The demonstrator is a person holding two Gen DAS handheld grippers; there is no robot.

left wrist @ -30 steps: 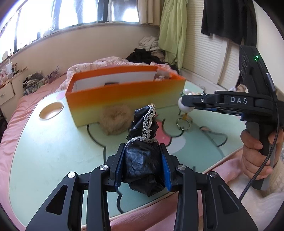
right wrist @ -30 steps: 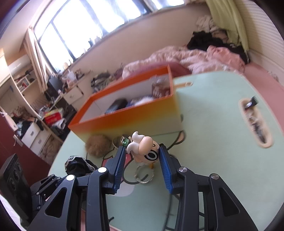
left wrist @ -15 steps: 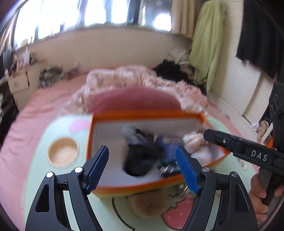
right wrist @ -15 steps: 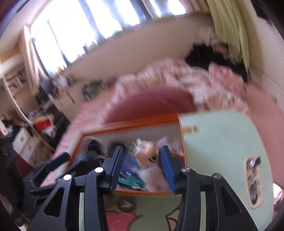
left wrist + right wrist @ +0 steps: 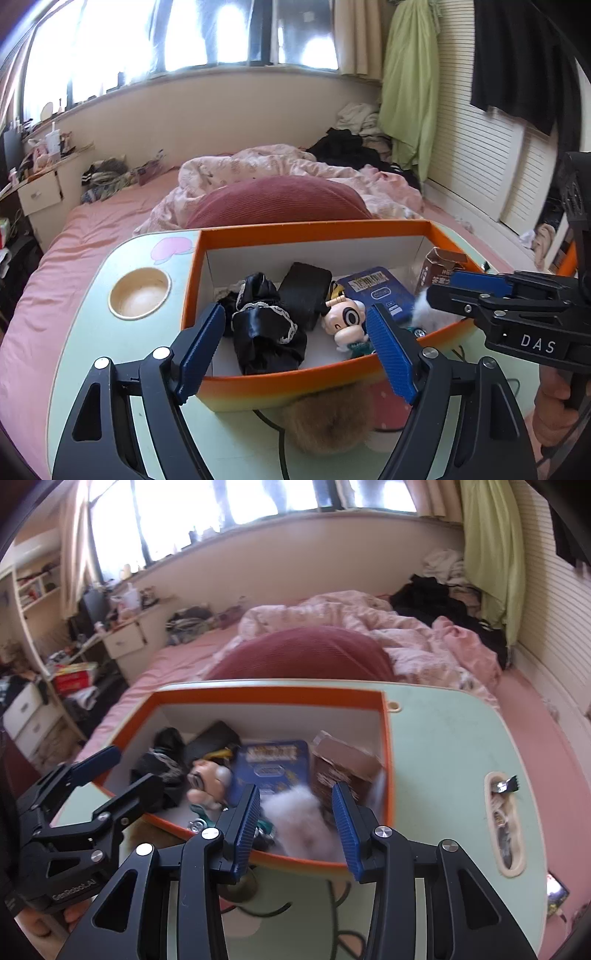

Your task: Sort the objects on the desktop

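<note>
Having dropped the black lace cloth [image 5: 267, 325] and doll [image 5: 345, 319] into the orange box [image 5: 314, 373], the left gripper [image 5: 295, 343] gapes empty, right gripper [image 5: 295, 819] fingers narrowing on nothing; the furry puff [image 5: 328, 421] waits on the counter [image 5: 96, 350].

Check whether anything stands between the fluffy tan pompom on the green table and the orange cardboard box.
Only the near wall of the orange cardboard box: the fluffy tan pompom lies on the green table just outside it and must go over the rim. The top is open.
</note>
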